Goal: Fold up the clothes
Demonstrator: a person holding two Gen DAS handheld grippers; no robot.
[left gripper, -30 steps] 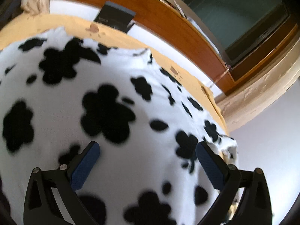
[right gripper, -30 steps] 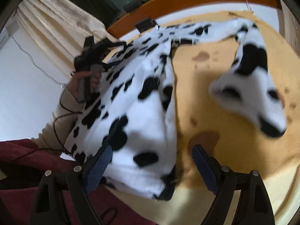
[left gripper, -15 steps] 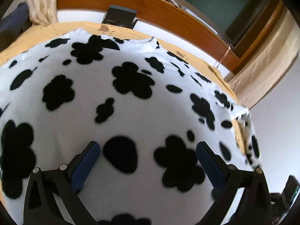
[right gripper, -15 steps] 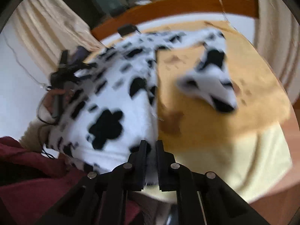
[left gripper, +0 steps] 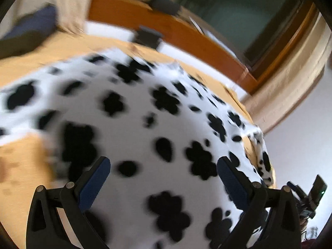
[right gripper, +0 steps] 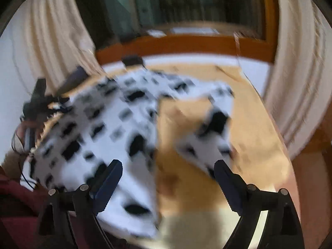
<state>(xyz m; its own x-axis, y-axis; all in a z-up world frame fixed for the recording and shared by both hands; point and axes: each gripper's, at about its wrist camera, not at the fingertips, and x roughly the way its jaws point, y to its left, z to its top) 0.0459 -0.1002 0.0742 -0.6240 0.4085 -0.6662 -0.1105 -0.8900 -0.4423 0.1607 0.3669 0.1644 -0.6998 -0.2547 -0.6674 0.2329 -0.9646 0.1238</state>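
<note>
Right gripper (right gripper: 167,173) tilted down, jaws opening, nothing between; left gripper (left gripper: 164,171) wide, empty, above spotted garment (left gripper: 145,124)

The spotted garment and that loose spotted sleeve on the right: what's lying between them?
In the right wrist view, only bare yellow bedcover lies between the garment's main body and the sleeve; nothing else sits there.
</note>
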